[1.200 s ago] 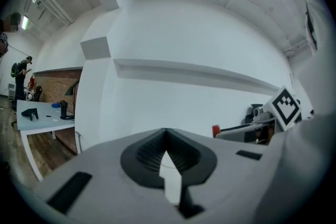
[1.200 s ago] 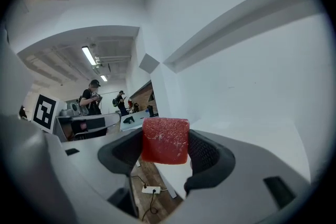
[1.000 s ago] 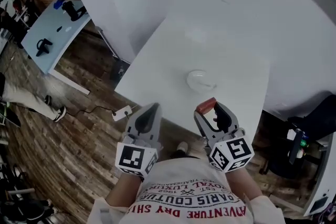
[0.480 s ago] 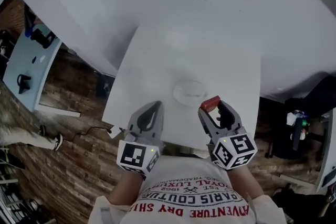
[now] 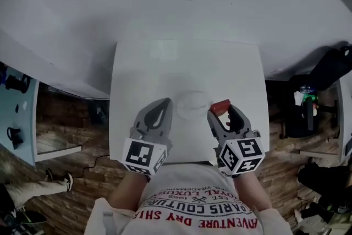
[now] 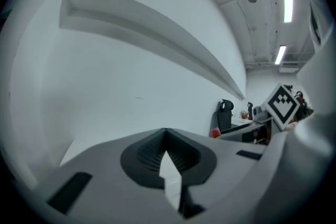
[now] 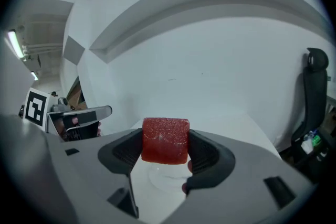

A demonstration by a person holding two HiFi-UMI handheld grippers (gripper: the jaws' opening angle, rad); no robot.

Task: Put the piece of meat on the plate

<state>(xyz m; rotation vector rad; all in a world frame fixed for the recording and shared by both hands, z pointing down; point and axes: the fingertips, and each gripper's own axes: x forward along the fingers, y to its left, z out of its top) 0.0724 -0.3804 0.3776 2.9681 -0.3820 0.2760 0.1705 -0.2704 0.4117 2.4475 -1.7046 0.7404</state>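
A red block of meat [image 7: 165,140] is clamped between the jaws of my right gripper [image 7: 166,150], which is shut on it. In the head view the meat [image 5: 220,106] shows at the tip of my right gripper [image 5: 219,111], just right of a clear plate [image 5: 192,102] on the white table [image 5: 137,74]. The plate [image 7: 165,178] lies below the held meat in the right gripper view. My left gripper [image 5: 162,107] hovers left of the plate, its jaws shut with nothing between them [image 6: 167,139].
The white table stands against a white wall. A black office chair [image 7: 313,97] and a dark bag [image 5: 324,71] are off to the right. Wooden floor and a pale blue desk [image 5: 14,113] lie to the left.
The head camera has swung left, so the table now sits centred and squarer. Both grippers have moved forward over the table's near edge, the right one still holding the meat beside the plate.
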